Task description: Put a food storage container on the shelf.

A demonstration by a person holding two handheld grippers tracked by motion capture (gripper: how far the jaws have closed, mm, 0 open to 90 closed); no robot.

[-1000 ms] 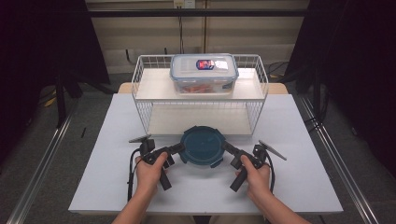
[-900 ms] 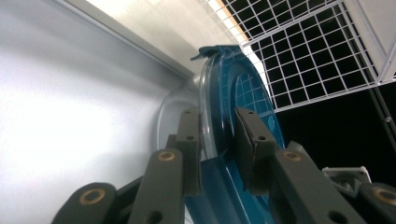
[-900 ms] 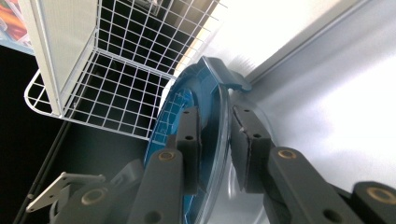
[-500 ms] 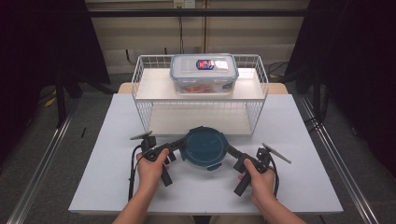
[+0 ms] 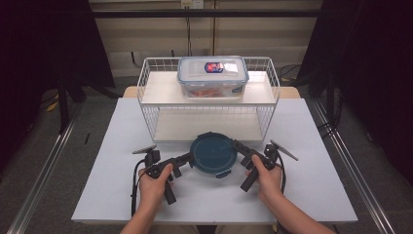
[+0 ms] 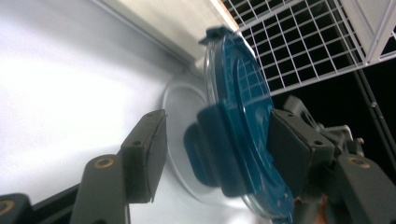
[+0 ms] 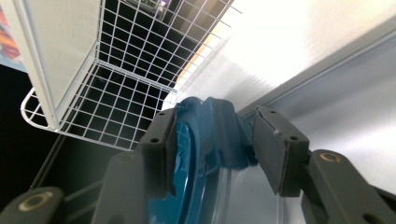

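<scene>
- The round blue-lidded container (image 5: 213, 154) is seen resting on the white table (image 5: 311, 195), just in front of the wire shelf rack (image 5: 146, 105), between the two grippers.
- The jaws of the left gripper (image 5: 185, 158) and the right gripper (image 5: 242, 150) have just been opening; each stands parted around a lid latch tab, no longer clamped on it.
- The container appears set down and released; withdrawal of both grippers is judged to remain.
- The container sits flat, lid upward; being round, no long axis is shown, though the latches point toward the grippers.
- A rectangular clip-lid food box (image 5: 213, 77) is seen on the rack's top shelf.
</scene>
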